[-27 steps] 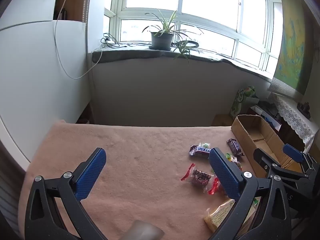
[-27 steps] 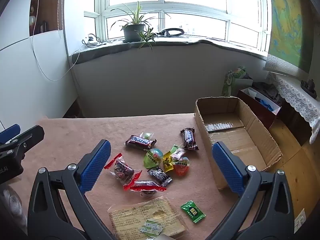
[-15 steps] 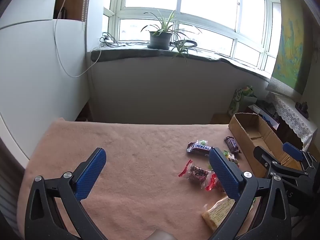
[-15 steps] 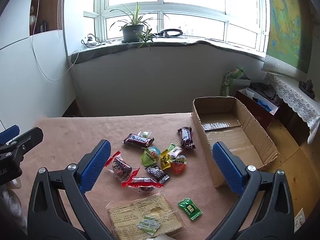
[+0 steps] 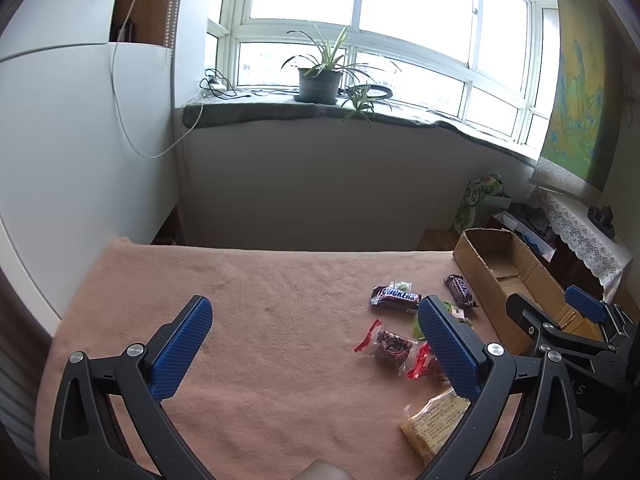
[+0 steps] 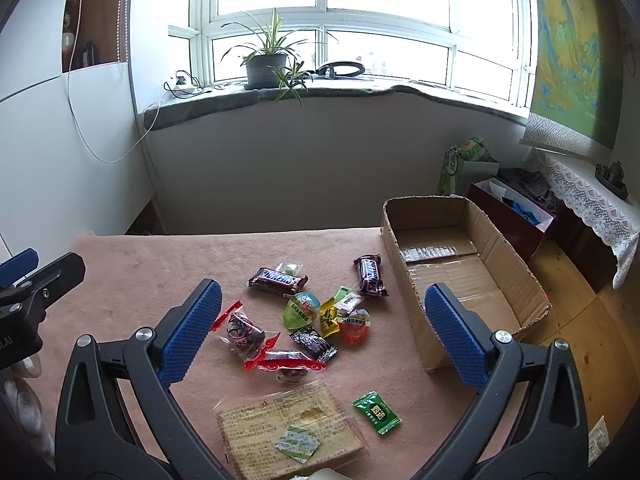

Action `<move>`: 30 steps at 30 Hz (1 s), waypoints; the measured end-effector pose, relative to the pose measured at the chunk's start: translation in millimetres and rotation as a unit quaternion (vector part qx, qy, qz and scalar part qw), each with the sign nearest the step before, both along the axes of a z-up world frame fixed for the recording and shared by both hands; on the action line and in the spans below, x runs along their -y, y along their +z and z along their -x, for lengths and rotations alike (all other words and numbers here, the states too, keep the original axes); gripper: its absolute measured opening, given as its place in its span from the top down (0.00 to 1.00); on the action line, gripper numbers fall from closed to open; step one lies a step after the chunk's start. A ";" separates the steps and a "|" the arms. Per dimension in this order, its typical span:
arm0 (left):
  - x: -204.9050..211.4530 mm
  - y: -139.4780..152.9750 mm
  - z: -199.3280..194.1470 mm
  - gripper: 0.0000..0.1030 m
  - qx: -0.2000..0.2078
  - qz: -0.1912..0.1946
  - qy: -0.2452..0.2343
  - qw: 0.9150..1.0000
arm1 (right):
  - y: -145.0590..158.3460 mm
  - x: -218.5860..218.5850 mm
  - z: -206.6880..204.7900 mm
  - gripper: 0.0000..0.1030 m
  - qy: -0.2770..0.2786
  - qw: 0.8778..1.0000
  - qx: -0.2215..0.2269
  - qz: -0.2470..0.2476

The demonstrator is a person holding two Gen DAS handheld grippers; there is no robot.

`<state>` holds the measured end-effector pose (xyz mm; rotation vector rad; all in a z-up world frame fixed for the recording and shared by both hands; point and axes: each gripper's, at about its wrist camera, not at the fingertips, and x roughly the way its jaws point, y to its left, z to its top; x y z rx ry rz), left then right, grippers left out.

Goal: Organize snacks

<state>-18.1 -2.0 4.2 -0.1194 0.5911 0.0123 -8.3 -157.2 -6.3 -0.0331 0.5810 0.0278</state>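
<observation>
**Snacks loose on the table, box empty, both grippers wide open**

Count, from the right wrist view: two Snickers bars, one [image 6: 277,279] lying crosswise at the far side of the pile, the other [image 6: 370,275] just beside the left wall of the cardboard box [image 6: 496,246]. Two red-ended wrapped sweets [image 6: 243,330] lie at the near left of the pile. Two dome-shaped jelly cups, one green [image 6: 301,309] and one orange-red [image 6: 354,325]. One yellow sachet [image 6: 329,315] sits between them. One black sachet [image 6: 313,343], one green sachet [image 6: 376,412] apart at the near right, one large flat cracker pack [image 6: 289,426] nearest the camera. One cardboard box stands at the right of the pink table cover [image 6: 160,256], with nothing inside.

The right gripper [image 6: 320,332] hangs over the pile, tilted downward, its blue pads spread fully apart and gripping nothing. The left gripper [image 5: 316,348] hangs over bare cover to the left of the snacks, tilted likewise, pads equally wide and empty. Neither touches any item.
</observation>
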 end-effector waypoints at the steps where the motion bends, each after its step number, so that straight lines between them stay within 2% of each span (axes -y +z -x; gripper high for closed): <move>1: 0.4 -0.1 1.2 0.01 0.001 0.000 0.000 1.000 | 0.4 0.4 0.2 0.00 0.000 1.000 0.000 0.000; 30: 0.9 5.2 7.7 0.01 0.008 0.001 -0.003 1.000 | 3.8 -1.2 11.0 0.00 -0.001 1.000 0.002 0.000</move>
